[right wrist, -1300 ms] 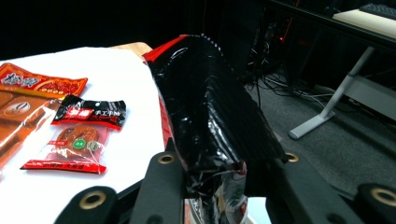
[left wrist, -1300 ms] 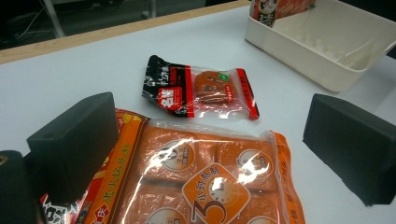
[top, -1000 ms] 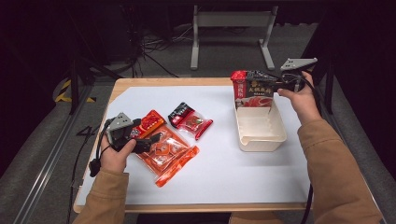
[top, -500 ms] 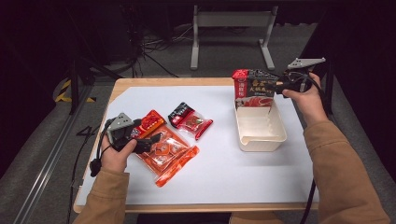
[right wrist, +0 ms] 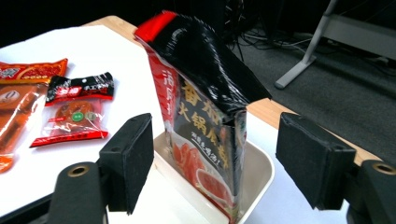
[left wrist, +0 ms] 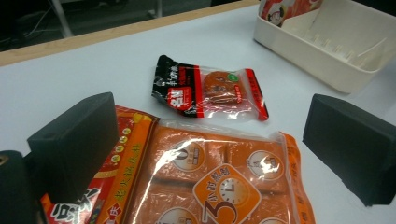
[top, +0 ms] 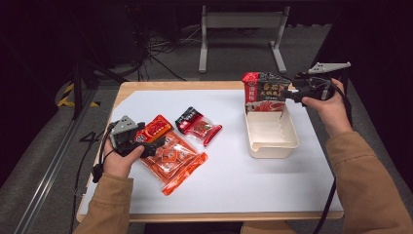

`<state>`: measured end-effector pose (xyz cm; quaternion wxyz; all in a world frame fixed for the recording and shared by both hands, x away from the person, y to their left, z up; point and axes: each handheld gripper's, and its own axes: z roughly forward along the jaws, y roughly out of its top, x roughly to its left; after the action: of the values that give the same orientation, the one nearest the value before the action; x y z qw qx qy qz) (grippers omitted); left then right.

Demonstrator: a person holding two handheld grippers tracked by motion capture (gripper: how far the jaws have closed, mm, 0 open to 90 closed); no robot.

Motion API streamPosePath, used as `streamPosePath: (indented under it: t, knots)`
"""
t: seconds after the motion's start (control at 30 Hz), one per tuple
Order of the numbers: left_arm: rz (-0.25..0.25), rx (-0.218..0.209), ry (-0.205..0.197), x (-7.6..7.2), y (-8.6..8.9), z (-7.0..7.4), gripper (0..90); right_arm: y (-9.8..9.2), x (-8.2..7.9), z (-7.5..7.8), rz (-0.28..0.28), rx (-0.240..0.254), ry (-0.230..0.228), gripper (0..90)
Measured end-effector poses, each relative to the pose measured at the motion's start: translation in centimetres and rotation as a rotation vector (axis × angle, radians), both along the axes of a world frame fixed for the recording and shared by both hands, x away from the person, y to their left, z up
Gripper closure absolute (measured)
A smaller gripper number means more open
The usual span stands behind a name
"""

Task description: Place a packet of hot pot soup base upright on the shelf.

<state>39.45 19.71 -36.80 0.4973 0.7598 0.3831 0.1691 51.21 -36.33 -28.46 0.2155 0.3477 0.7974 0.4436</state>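
Note:
A black-and-red pouch [top: 264,92] [right wrist: 205,116] stands upright in the far end of the white tray [top: 272,144] [right wrist: 259,175]. My right gripper [top: 286,91] [right wrist: 215,163] is just to its right. Its jaws have just been opening and now stand wide on either side of the pouch's edge without touching it. My left gripper [top: 155,145] [left wrist: 210,154] hovers open low over a large orange packet [top: 173,156] [left wrist: 219,177], with one jaw above a red packet [top: 156,127] [left wrist: 116,163] beside it.
A small red-and-black sachet [top: 198,126] [left wrist: 210,91] lies between the orange packet and the tray. A white sheet [top: 234,180] covers the wooden table. A metal stand [top: 241,29] and cables sit on the dark floor beyond the far edge.
The right gripper's jaws opened off the pouch and the hand drew back to the right and slightly up. The pouch stays standing in the tray. The left hand kept still.

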Motion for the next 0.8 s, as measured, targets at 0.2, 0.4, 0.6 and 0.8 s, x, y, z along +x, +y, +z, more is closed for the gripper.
streamPosePath:
  t: [0.2,0.4,0.6,0.8]
  knots:
    - [-0.007,0.026,0.009,0.1,0.0,0.3,4.6,-0.1,-1.9,1.0,-0.015,0.011,-0.026,28.4]
    - [-0.011,0.053,0.013,0.1,0.3,0.3,5.8,0.5,-4.2,1.5,-0.02,0.011,-0.047,29.4]
    - [0.002,0.057,0.015,0.0,0.8,0.4,7.4,1.2,-6.1,1.7,-0.008,0.001,-0.052,31.4]
    - [0.055,0.017,0.028,0.0,1.5,0.4,8.1,2.1,-7.6,1.4,0.031,0.017,-0.062,32.7]
